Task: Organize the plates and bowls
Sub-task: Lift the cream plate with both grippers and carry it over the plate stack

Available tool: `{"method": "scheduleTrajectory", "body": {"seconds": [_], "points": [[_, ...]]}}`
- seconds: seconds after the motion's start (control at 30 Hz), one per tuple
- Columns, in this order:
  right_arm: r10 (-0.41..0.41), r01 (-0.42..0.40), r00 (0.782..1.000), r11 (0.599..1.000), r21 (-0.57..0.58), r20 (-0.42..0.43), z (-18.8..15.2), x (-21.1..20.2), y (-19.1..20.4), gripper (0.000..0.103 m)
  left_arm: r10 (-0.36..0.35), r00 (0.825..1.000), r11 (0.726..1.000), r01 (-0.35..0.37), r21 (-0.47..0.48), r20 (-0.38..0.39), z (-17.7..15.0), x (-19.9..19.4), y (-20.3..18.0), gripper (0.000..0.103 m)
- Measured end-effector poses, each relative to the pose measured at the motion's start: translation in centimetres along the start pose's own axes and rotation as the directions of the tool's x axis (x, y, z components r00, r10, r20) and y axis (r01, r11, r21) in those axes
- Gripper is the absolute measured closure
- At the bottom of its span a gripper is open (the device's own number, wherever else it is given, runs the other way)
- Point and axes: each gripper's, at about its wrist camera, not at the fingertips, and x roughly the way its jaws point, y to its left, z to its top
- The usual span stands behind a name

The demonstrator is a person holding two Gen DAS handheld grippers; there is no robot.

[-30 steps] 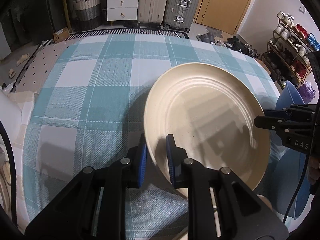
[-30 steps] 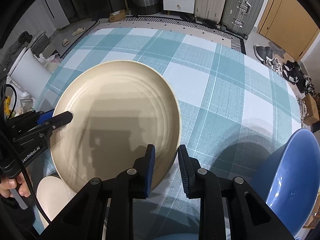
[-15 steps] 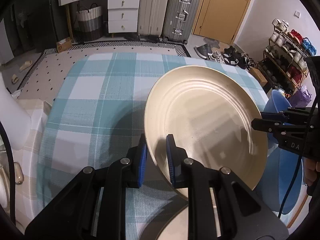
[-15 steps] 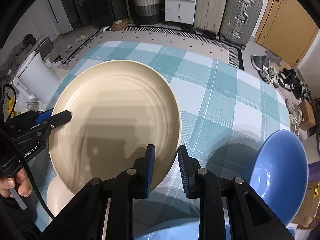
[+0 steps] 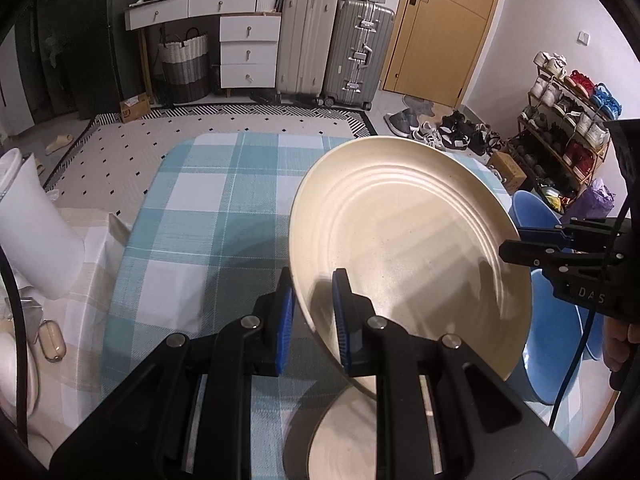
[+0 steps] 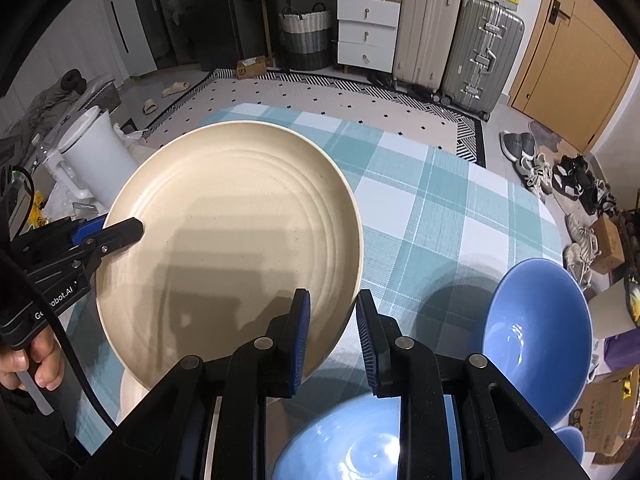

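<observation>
Cream plate [image 6: 232,240] clamped by both hand-held grippers, left [image 5: 314,312] and right [image 6: 330,332]; blue bowls [image 6: 536,336] beside.

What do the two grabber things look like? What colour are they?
Both are black plastic. The left gripper and right gripper each have two fingers with ribbed blue pads and silver screws. White letters mark their sides, a dark cable trails from each, and bare hands hold them.

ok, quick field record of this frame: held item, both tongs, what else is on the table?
held item: beige ridged plate, lifted and tilted above the plaid tablecloth
left tongs: shut on plate's rim
right tongs: shut on the opposite rim
below plate: second beige plate
nearby: blue bowl, another blue bowl under right tongs
</observation>
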Motion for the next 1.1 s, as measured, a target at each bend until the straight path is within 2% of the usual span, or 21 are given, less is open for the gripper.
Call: {"method": "scheduleTrajectory", "body": {"seconds": [0.6,1.1], "points": [[-0.006,0.007,0.997,1.0,-0.022,0.074,-2.9,-6.3,2.8,0.079,0.005,0.998,1.0,-0.006,0.016,0.064,-2.8,-9.1,-1.5,0.087],[0.003,0.0,0.994,1.0,-0.029,0.112,-5.7,-8.8,4.7,0.079,0.012,0.996,1.0,-0.014,0.023,0.093,-4.8,-13.0,-2.3,0.087]]}}
